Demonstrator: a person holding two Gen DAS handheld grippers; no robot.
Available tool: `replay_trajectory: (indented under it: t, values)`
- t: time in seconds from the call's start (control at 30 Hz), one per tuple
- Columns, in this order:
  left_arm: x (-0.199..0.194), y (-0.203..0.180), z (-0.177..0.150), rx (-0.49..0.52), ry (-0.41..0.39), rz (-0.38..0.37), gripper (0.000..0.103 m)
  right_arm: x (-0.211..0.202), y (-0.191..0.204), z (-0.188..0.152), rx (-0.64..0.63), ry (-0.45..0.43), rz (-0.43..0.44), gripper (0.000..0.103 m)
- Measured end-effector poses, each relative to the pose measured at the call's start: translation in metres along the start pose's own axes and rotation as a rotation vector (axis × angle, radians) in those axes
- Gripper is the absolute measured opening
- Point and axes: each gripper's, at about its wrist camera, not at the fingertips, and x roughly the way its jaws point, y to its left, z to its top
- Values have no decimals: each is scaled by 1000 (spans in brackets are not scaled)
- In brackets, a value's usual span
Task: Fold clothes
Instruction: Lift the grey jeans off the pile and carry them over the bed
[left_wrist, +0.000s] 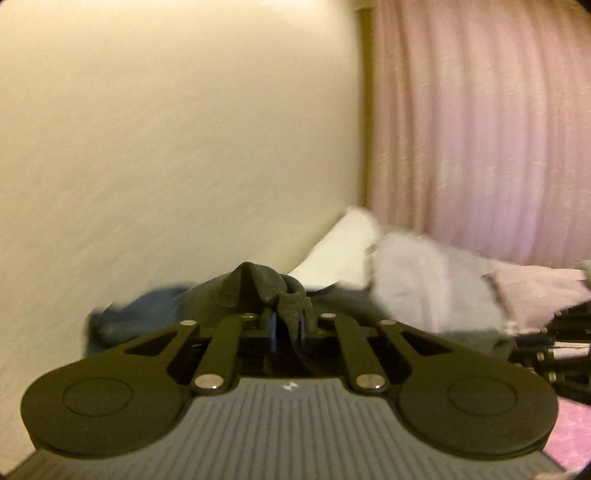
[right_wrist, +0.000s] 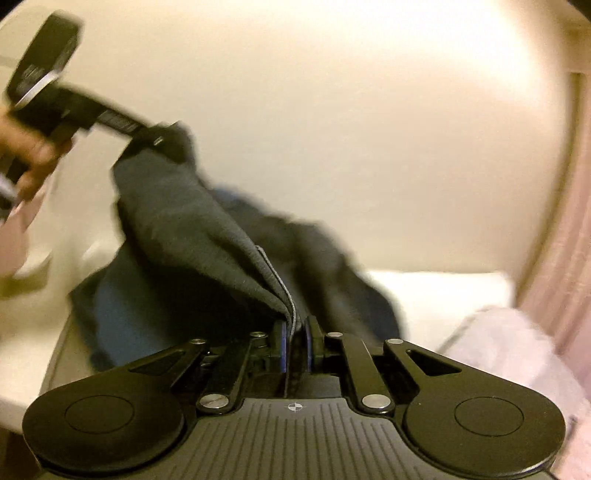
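A dark grey garment hangs stretched between both grippers, lifted off the bed. In the right wrist view my right gripper is shut on its stitched edge, the cloth pinched between the blue pads. The left gripper shows at upper left, held by a hand, and clamps the other end of the same garment. In the left wrist view my left gripper is shut on a bunched fold of the dark grey garment. Both views are blurred.
A blue garment lies behind the held one, also as dark blue cloth. Pale lilac clothes and a white pillow lie on the bed. A cream wall and a pink curtain stand behind.
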Motion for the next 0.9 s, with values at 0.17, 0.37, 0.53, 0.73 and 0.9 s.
replay_trajectory:
  t: [0.17,0.37,0.53,0.73,0.9]
  values:
    - [-21,-103,25,62,-58,-163,7,-110,-49,-22,82,-58,-159,7]
    - [-56,-254,-2,91,-12,-361,7,-264,-82,-110,176,-5,-286,6]
    - [-91,-382,-75,74,151,-484,7,-394,-91,-207,303,109,-328,6]
    - [-133,-506,-144,61,333,-682,7,-542,-81,-299,442,283,-467,5]
    - [-179,-558,-160,134,366,-861,6,-633,-27,-309,521,300,-628,5]
